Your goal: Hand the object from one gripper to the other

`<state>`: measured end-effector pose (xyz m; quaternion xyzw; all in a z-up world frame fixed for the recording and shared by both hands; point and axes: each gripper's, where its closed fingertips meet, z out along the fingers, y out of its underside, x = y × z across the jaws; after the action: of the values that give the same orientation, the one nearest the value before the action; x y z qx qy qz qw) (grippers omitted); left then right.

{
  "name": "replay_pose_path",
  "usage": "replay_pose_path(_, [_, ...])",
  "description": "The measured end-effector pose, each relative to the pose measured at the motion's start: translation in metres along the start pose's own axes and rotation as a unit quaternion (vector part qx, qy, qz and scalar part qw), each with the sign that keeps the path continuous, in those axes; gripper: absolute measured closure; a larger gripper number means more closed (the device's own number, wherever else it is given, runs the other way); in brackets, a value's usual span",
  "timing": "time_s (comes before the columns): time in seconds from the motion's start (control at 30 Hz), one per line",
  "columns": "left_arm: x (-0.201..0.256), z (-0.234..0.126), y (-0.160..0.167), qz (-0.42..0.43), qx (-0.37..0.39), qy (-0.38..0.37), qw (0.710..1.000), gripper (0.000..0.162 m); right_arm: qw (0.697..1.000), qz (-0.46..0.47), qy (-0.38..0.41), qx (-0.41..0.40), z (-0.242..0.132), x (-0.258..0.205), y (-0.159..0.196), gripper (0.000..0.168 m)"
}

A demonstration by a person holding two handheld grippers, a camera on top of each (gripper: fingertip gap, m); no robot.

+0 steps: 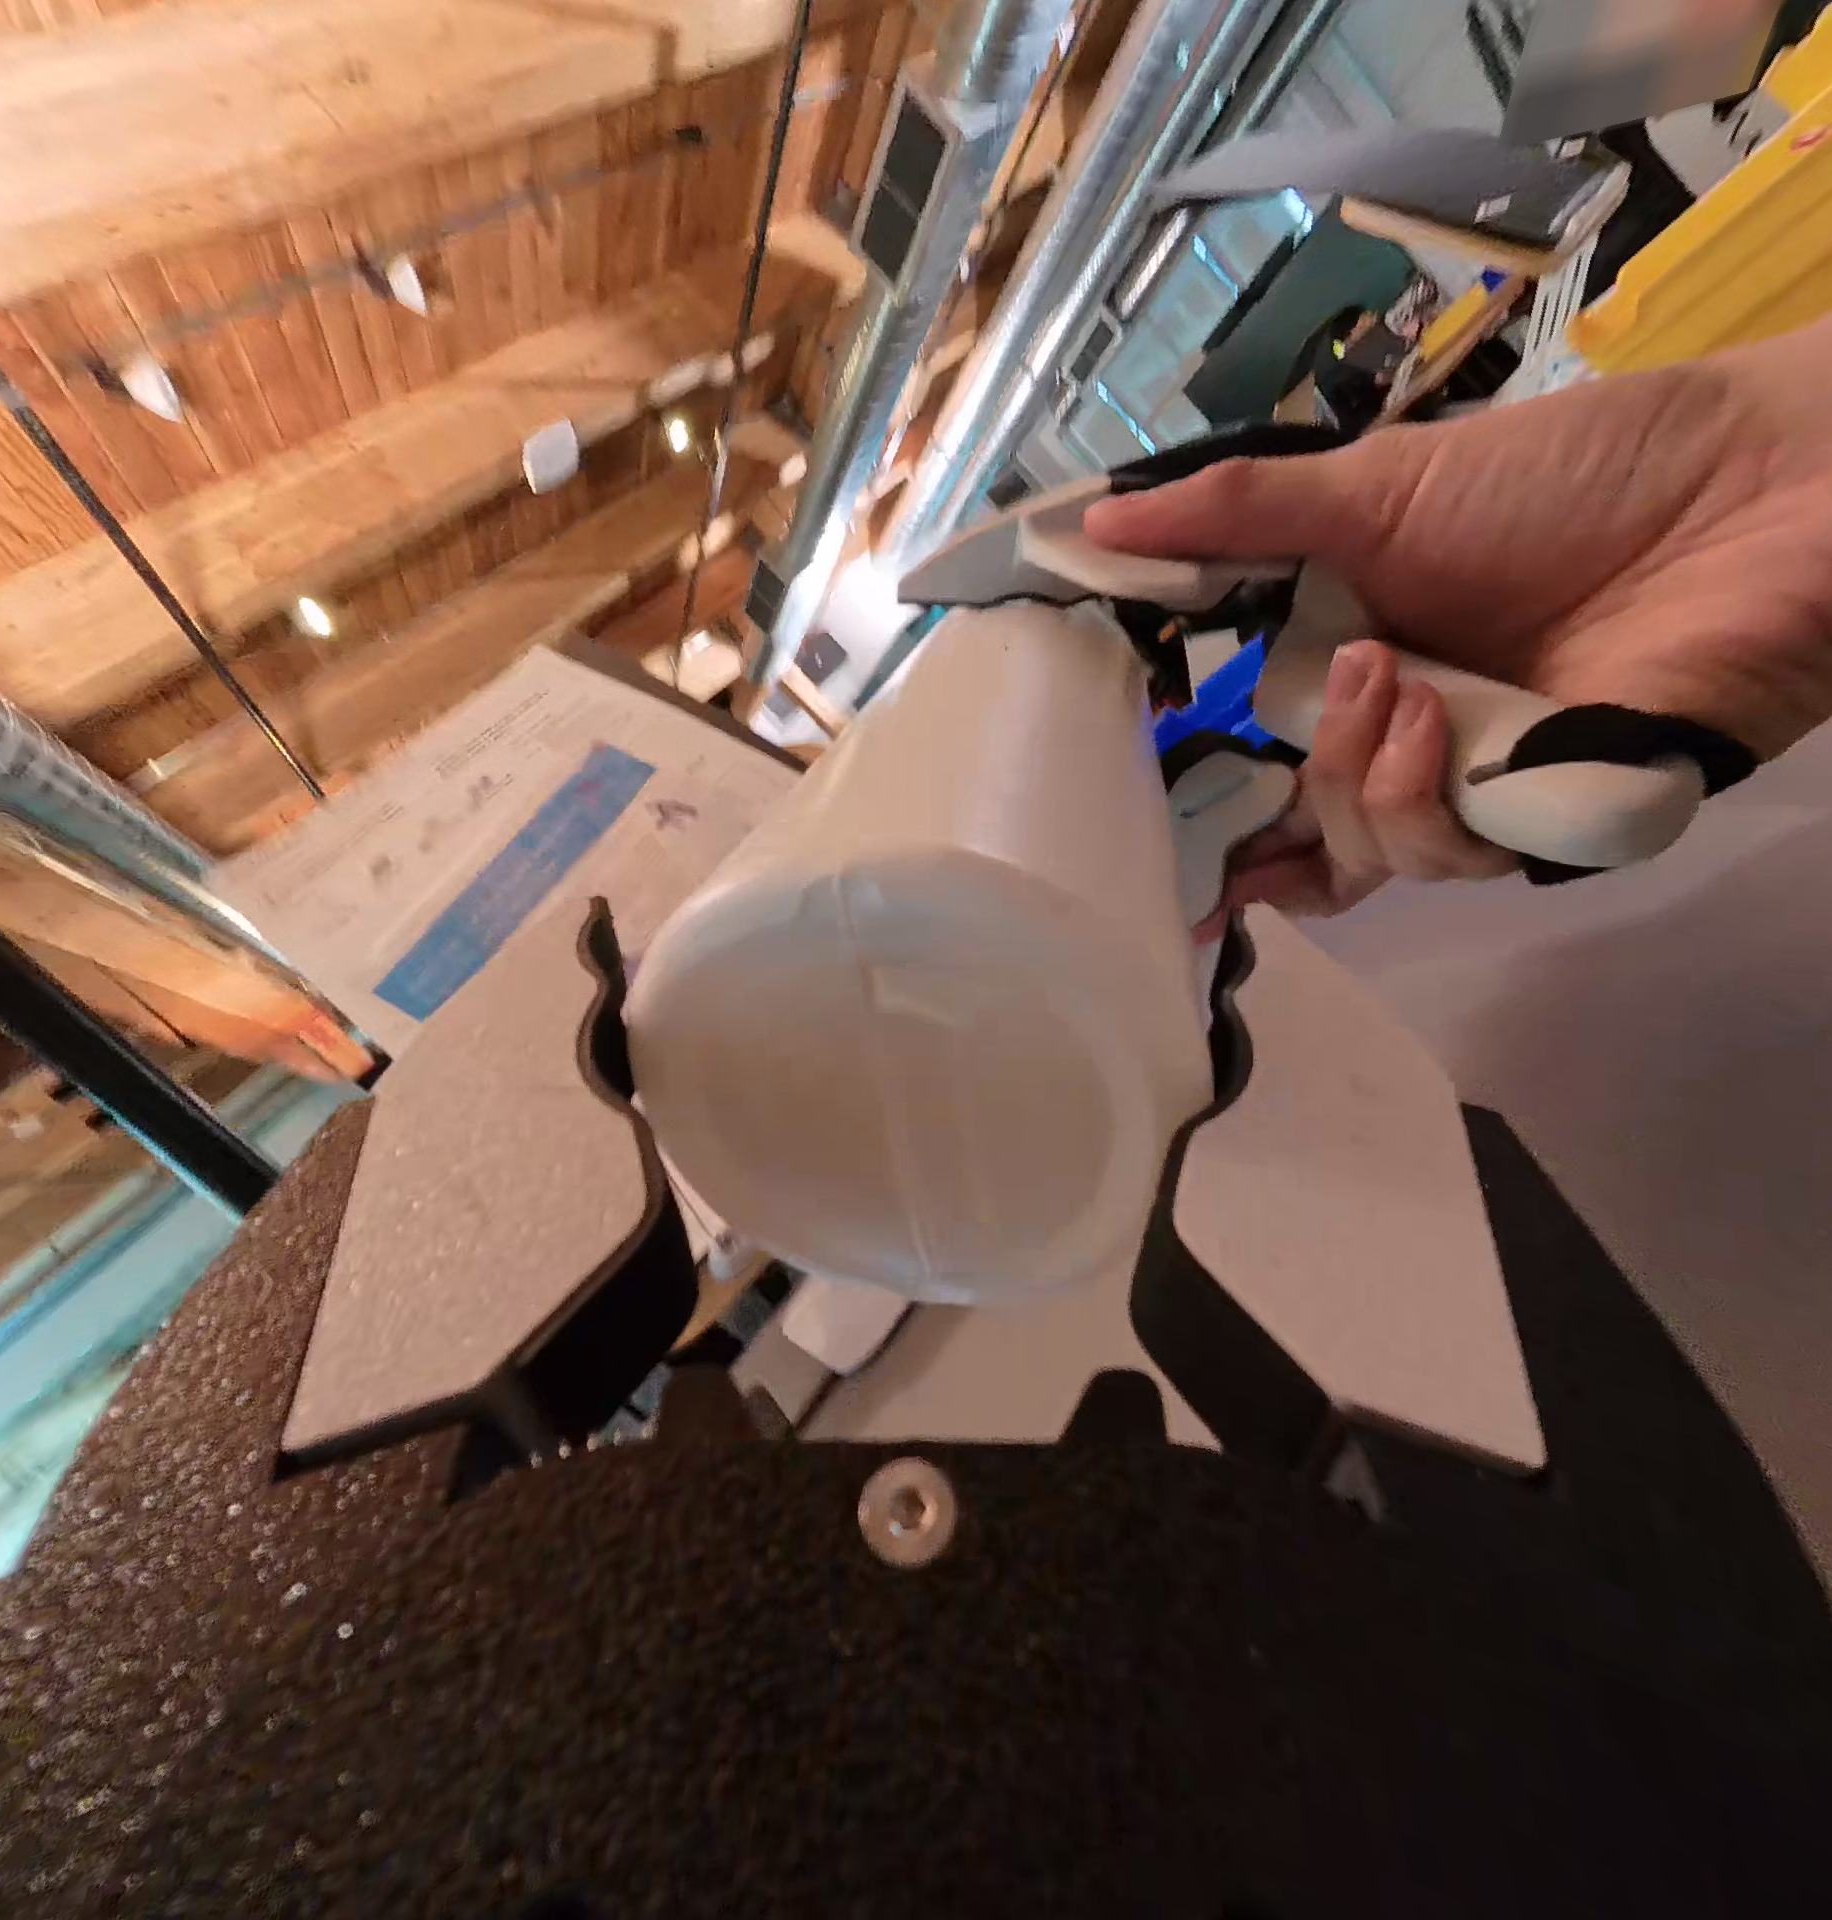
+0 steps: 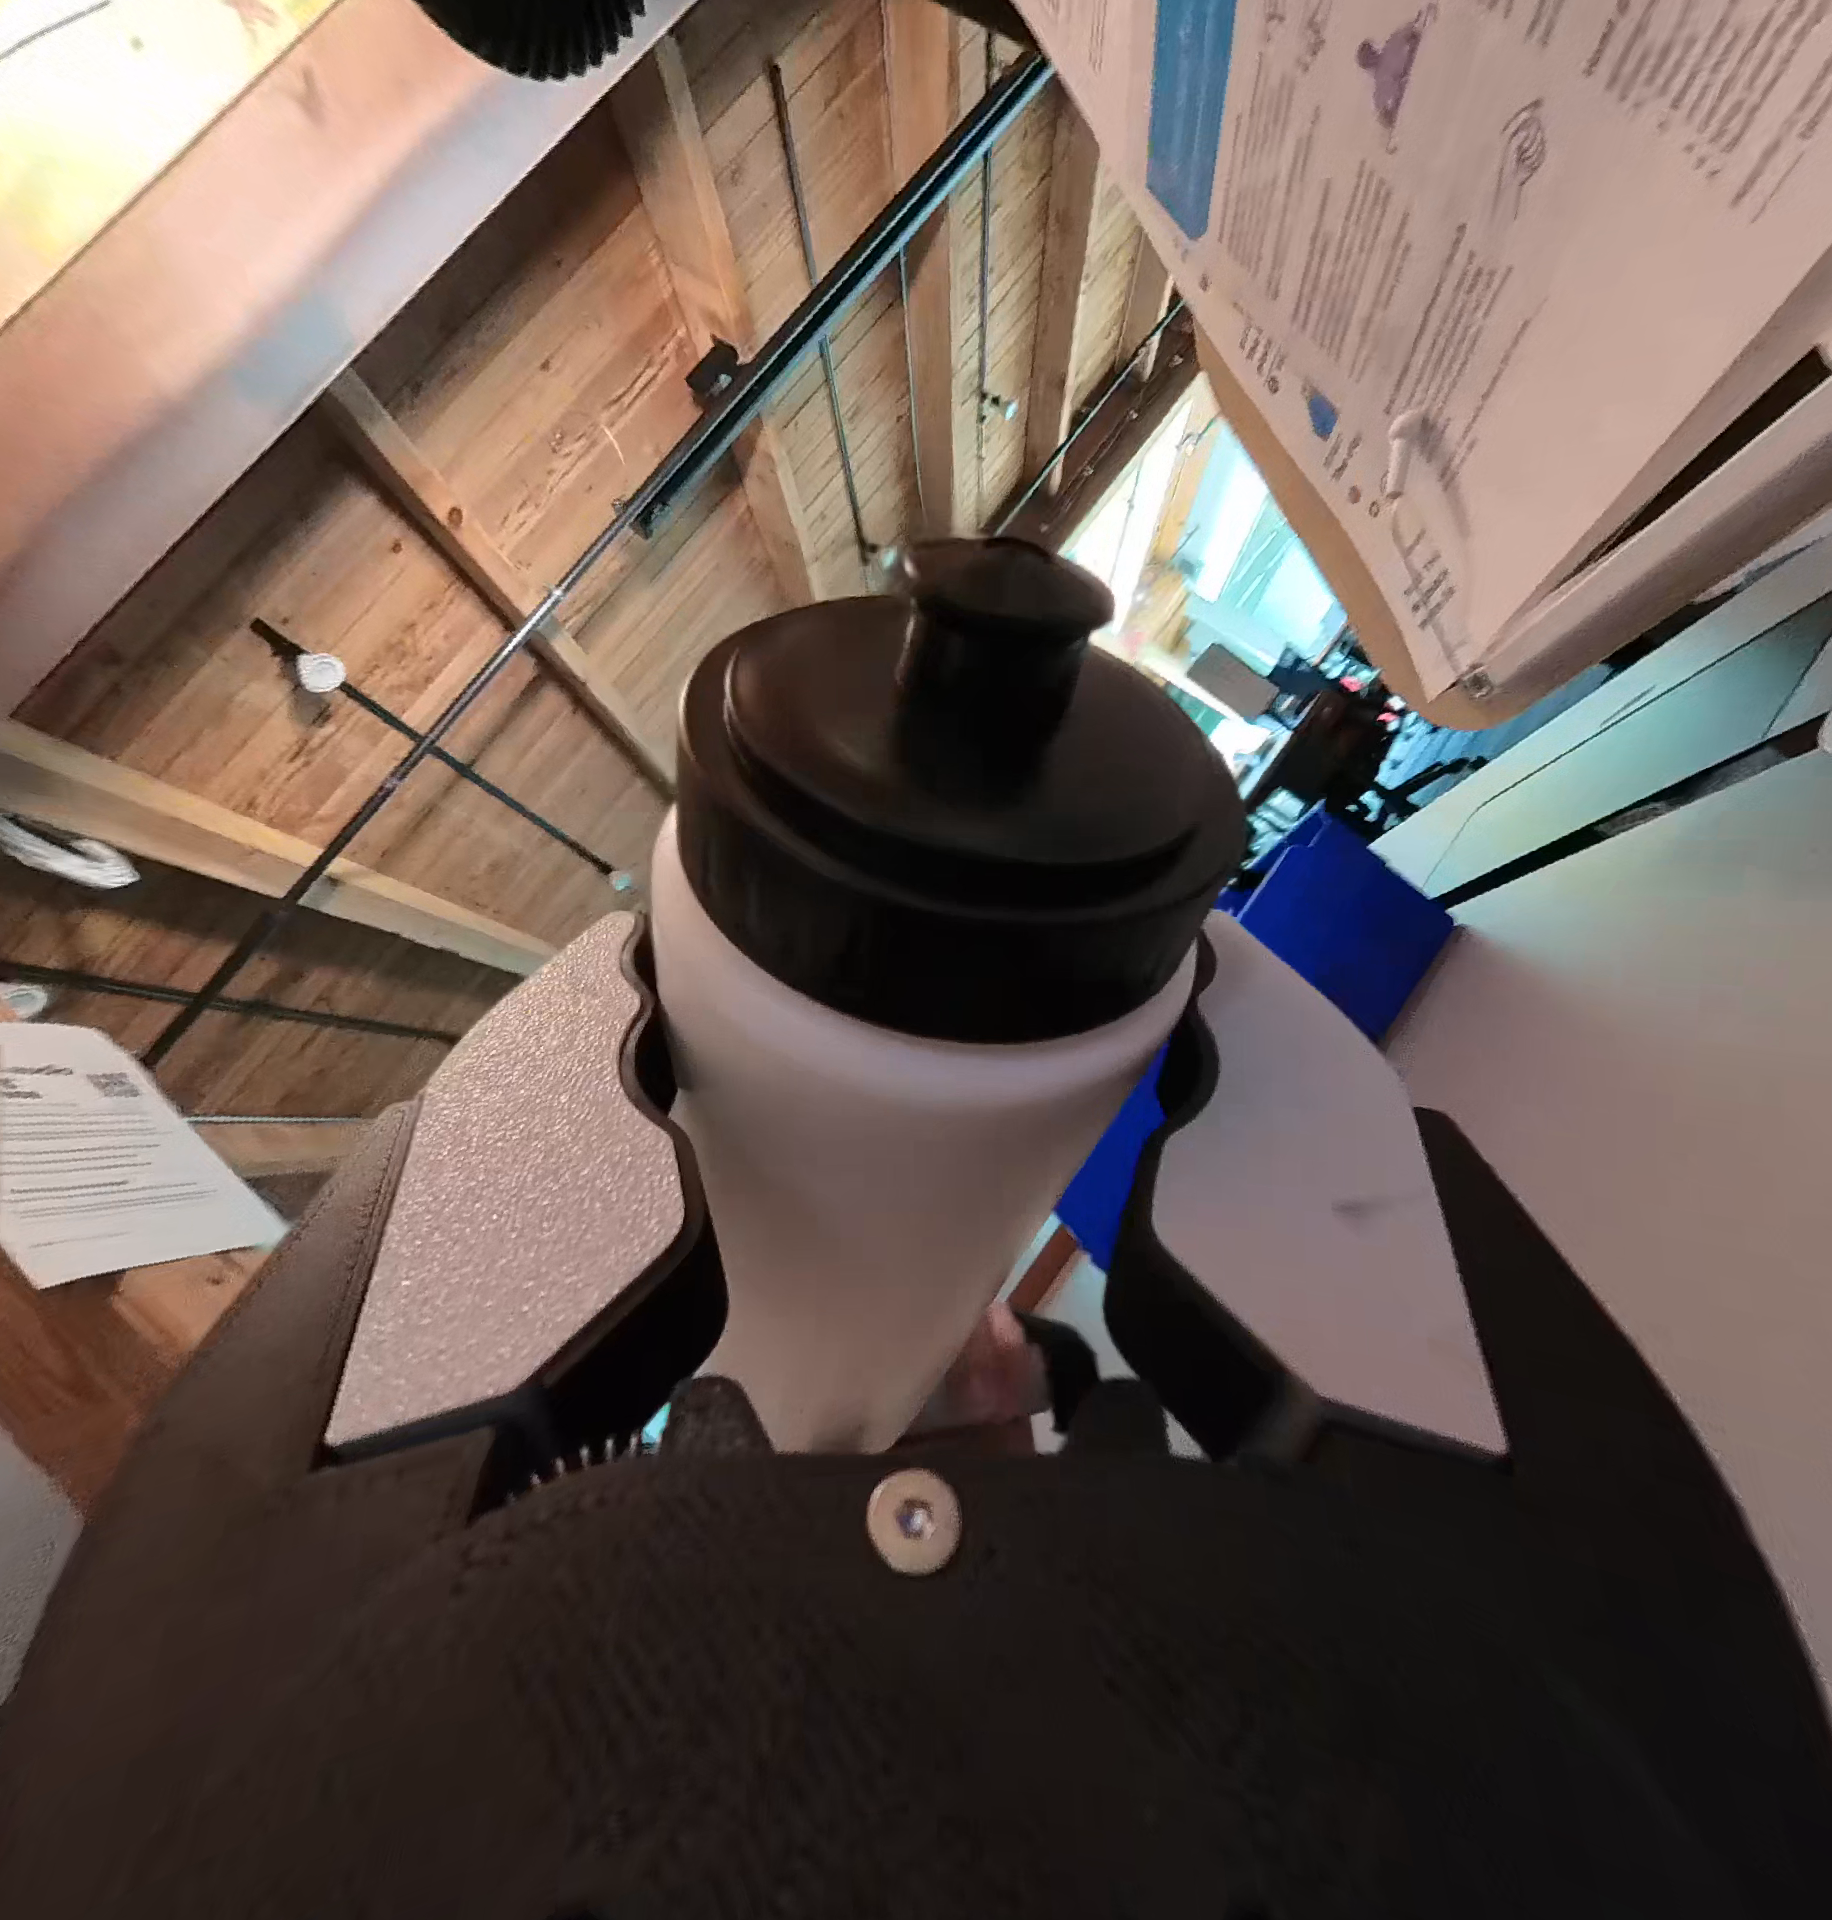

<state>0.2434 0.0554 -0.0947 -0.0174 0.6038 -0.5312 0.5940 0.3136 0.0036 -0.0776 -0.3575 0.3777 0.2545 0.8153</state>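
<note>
Bottle [image 1: 922, 1039] midair, left claw [image 1: 917, 1049] and right claw [image 2: 927, 1049] both clamped on it.

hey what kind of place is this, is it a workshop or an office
Probably a workshop or lab loft: bare timber ceiling, exposed metal ducts, a research-style poster and blue bins.

Smooth matt white plastic bottle [image 1: 922, 997] w/ glossy black plastic cap [image 2: 953, 831]; rough-textured gripper fingers [image 2: 517, 1174]; raw wood ceiling [image 1: 268, 312].
</note>
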Motion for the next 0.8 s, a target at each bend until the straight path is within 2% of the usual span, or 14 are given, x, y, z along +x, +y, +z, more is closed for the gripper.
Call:
replay_pose_path(0.13, [-0.011, 0.003, 0.003, -0.113, -0.036, 0.010, 0.993, 0.056, 0.998, -0.060, -0.018, -0.015, 0.001, -0.008, 0.002, 0.076])
replay_pose_path(0.23, [-0.023, 0.001, 0.003, -0.218, -0.030, 0.019, 0.975, 0.057, 0.986, -0.159, -0.022, -0.049, 0.007, -0.018, 0.013, 0.058])
replay_pose_path(0.37, [-0.042, -0.003, 0.009, -0.400, 0.005, 0.024, 0.916, 0.058, 0.953, -0.294, -0.020, -0.073, 0.010, -0.028, 0.023, 0.048])
replay_pose_path(0.43, [-0.052, -0.006, 0.016, -0.476, 0.019, 0.020, 0.879, 0.058, 0.916, -0.389, 0.021, -0.093, 0.007, -0.023, 0.020, 0.043])
replay_pose_path(0.47, [-0.056, -0.007, 0.021, -0.512, 0.022, 0.021, 0.859, 0.058, 0.879, -0.462, 0.066, -0.100, 0.003, -0.016, 0.013, 0.041])
replay_pose_path(0.5, [-0.059, -0.008, 0.027, -0.540, 0.021, 0.020, 0.841, 0.058, 0.820, -0.550, 0.118, -0.105, -0.002, -0.011, 0.003, 0.033])
replay_pose_path(0.53, [-0.061, -0.009, 0.033, -0.559, 0.015, 0.018, 0.829, 0.058, 0.737, -0.644, 0.172, -0.112, -0.008, -0.007, -0.008, 0.024])
replay_pose_path(0.57, [-0.061, -0.009, 0.039, -0.569, 0.004, 0.019, 0.822, 0.058, 0.631, -0.735, 0.219, -0.115, -0.014, -0.008, -0.019, 0.023])
replay_pose_path(0.6, [-0.059, -0.009, 0.042, -0.573, -0.010, 0.025, 0.819, 0.058, 0.512, -0.815, 0.249, -0.107, -0.017, -0.013, -0.027, 0.023])
replay_pose_path(0.63, [-0.057, -0.009, 0.044, -0.572, -0.022, 0.032, 0.819, 0.058, 0.400, -0.873, 0.260, -0.099, -0.018, -0.018, -0.028, 0.023])
replay_pose_path(0.67, [-0.053, -0.008, 0.043, -0.569, -0.035, 0.041, 0.821, 0.058, 0.316, -0.907, 0.257, -0.106, -0.017, -0.016, -0.022, 0.026])
replay_pose_path(0.7, [-0.048, -0.006, 0.042, -0.563, -0.045, 0.048, 0.824, 0.058, 0.264, -0.922, 0.255, -0.122, -0.016, -0.007, -0.016, 0.030])
replay_pose_path(0.73, [-0.042, -0.004, 0.041, -0.555, -0.056, 0.056, 0.828, 0.058, 0.236, -0.929, 0.248, -0.144, -0.013, 0.005, -0.008, 0.031])
replay_pose_path(0.8, [-0.028, -0.001, 0.038, -0.537, -0.072, 0.077, 0.837, 0.058, 0.188, -0.941, 0.228, -0.165, -0.009, 0.022, 0.006, 0.046])
